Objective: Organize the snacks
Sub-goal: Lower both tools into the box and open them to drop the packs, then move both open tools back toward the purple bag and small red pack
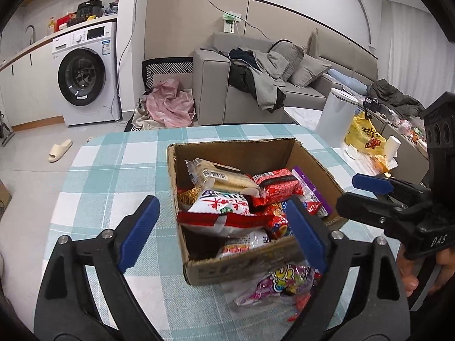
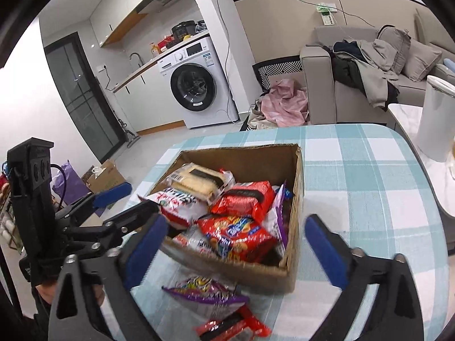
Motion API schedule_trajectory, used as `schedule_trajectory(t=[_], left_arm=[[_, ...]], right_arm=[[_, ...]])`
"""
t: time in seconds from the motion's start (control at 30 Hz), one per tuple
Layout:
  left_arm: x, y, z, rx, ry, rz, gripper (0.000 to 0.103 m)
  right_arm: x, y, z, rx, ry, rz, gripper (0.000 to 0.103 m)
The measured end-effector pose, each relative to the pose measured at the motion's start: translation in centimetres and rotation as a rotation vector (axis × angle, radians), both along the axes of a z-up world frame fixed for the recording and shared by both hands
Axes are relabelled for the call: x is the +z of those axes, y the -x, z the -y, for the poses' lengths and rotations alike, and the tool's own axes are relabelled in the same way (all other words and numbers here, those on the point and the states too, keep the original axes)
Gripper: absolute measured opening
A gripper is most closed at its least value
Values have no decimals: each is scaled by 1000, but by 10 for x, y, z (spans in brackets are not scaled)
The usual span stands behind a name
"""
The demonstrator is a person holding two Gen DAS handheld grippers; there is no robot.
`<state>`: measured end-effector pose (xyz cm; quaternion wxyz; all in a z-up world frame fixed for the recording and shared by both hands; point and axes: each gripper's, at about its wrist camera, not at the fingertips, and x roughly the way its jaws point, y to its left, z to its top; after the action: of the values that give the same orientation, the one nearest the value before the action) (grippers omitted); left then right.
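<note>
An open cardboard box (image 1: 233, 143) stands on the teal checked tablecloth (image 1: 113, 170), piled with snack packs: a cracker pack (image 1: 221, 179), a red-and-white bag (image 1: 221, 210) and a red pack (image 1: 277, 184). A purple candy bag (image 1: 281, 284) lies on the cloth just in front of the box, with a red packet (image 2: 233, 326) beside it. My left gripper (image 1: 221, 204) is open over the box's near edge, pressing on nothing. My right gripper (image 2: 236, 221) is also open there, gripping nothing. Each gripper shows in the other's view: the right gripper (image 1: 348, 193) and the left gripper (image 2: 140, 196).
A white bin (image 1: 337, 113) and a yellow bag (image 1: 364, 136) stand on a side table at the right. Behind are a grey sofa (image 1: 213, 85) with clothes, a washing machine (image 1: 85, 76) and a slipper (image 1: 59, 149) on the floor.
</note>
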<state>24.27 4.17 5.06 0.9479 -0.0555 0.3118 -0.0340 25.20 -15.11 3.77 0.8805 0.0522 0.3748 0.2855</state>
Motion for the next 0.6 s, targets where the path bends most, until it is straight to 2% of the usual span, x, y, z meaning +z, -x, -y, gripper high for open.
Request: schedule_trajectory(t=[0.07,0.17,0.4,0.6], left_arm=[[4,11,0,3,-6,16,102],[8,31,2,4,-27,41,102],[4,63,5,-7,-41,33,102],[-5,78,4,3,-24,12,102]], right_arm=[[2,7,1,8,6,9,102],[4,19,2,13,15,19,103],[-1,40,1,40,61,26,103],[-4,49,3,33,77,28,103]])
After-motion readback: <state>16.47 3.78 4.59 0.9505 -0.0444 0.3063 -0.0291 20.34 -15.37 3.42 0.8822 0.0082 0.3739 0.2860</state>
